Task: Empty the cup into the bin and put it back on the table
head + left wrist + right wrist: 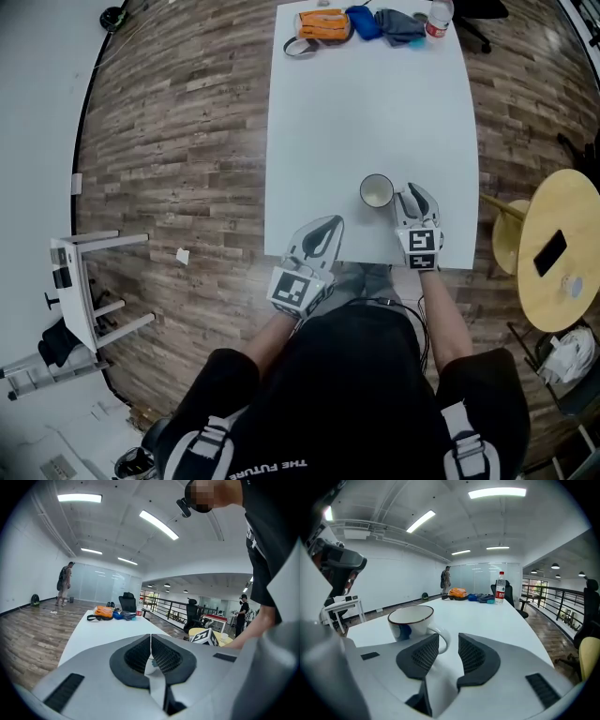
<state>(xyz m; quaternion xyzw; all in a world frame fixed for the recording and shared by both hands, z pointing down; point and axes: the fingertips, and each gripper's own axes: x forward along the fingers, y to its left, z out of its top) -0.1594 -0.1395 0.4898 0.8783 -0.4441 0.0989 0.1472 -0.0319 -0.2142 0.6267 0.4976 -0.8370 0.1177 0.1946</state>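
A white cup [376,190] with a dark rim stands upright on the white table [375,103], near its front edge. Nothing shows inside the cup [411,620]. My right gripper [411,195] sits just right of it, open. In the right gripper view the cup's handle [442,641] lies at the mouth of the right gripper [448,641], and the pads [423,656] do not press on it. My left gripper [330,223] hovers over the table's front edge, left of the cup. The left gripper [151,637] is shut with nothing held.
At the table's far end lie an orange bag [323,23], blue cloth items [364,21] and a water bottle [438,17]. A round wooden table [562,248] with a phone stands to the right. A white stand [80,291] is on the wooden floor at the left.
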